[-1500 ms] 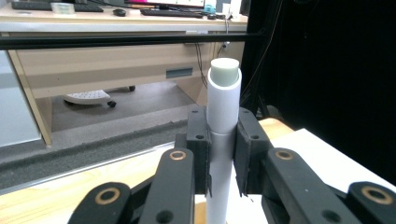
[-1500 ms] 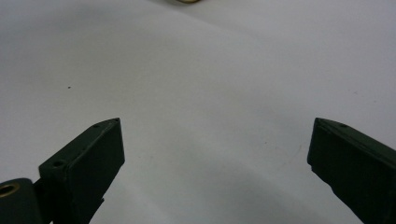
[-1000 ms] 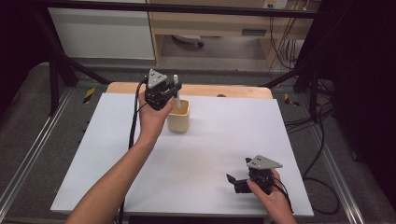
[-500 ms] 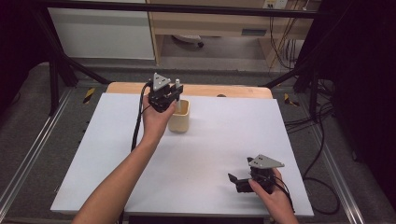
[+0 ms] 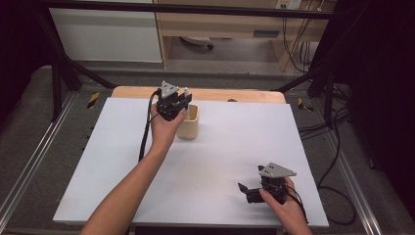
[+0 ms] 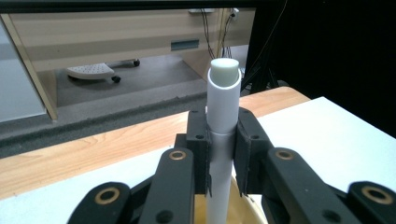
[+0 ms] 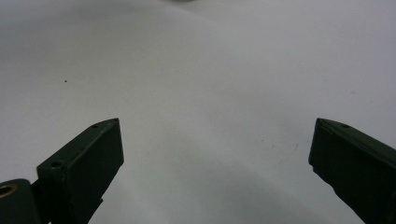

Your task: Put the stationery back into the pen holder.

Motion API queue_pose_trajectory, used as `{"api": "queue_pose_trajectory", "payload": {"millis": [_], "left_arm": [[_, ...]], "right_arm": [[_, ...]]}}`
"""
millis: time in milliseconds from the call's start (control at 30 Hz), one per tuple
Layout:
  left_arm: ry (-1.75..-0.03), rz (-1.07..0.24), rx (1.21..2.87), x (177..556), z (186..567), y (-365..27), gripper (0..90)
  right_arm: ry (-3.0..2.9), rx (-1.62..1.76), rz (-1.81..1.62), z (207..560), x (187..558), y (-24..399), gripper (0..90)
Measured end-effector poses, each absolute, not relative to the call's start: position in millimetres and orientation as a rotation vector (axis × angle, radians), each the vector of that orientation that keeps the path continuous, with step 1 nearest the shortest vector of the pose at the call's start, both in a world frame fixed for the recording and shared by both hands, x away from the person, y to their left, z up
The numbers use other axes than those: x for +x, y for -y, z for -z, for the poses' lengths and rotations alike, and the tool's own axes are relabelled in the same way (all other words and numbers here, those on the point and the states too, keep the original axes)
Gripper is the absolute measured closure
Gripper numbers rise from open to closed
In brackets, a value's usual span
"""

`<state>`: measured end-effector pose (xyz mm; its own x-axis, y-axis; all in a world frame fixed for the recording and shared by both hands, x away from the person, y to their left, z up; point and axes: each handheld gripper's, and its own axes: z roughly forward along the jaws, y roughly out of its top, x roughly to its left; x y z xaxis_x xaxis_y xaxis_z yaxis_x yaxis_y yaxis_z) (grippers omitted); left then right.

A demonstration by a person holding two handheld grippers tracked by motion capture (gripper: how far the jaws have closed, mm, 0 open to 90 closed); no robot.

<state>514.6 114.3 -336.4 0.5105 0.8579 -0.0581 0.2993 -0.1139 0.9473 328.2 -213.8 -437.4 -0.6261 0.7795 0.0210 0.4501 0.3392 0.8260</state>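
A white cylindrical stick with a cream cap (image 6: 223,116) stands upright between the jaws of my left gripper (image 6: 222,149), which is shut on it. Its lower end reaches down into a cream cup (image 5: 189,121) at the back of the white table; the cup's rim (image 6: 243,212) shows just below the jaws. In the high view my left gripper (image 5: 174,104) hovers over the cup's left edge with the stick's top (image 5: 186,91) poking up. My right gripper (image 5: 252,192) rests near the front right corner, open, with only bare table between its jaws (image 7: 215,154).
The white tabletop (image 5: 230,142) lies over a wooden board (image 5: 220,95) showing along the far edge. Black frame legs and cables (image 5: 323,117) stand right of the table. A cabinet and a chair base (image 6: 91,71) are beyond.
My left gripper has sunk and shifted slightly right with the stick, bringing it over and into the cup. The right gripper has stayed put.
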Motion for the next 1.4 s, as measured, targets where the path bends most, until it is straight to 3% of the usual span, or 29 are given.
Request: {"api": "queue_pose_trajectory", "payload": {"millis": [900,1000,1167,1333,1400], "left_arm": [[-1.021,-0.632,1.696,509.2,358.2,-110.4,77.2],[-1.031,-0.636,1.687,507.3,355.8,-110.2,66.2],[-1.024,-0.698,1.622,499.1,342.0,-114.1,34.0],[-1.023,-0.699,1.6,492.3,332.0,-125.1,12.7],[-1.022,-0.702,1.594,489.7,328.6,-129.6,8.3]], "right_arm": [[-2.242,1.075,-1.188,437.9,327.8,212.4,3.5],[-2.245,1.078,-1.188,438.1,327.7,211.9,3.4],[-2.245,1.079,-1.187,438.2,327.8,211.8,3.3],[-2.245,1.068,-1.187,438.5,328.0,210.4,3.1],[-2.246,1.066,-1.186,438.7,328.0,210.0,3.1]]}}
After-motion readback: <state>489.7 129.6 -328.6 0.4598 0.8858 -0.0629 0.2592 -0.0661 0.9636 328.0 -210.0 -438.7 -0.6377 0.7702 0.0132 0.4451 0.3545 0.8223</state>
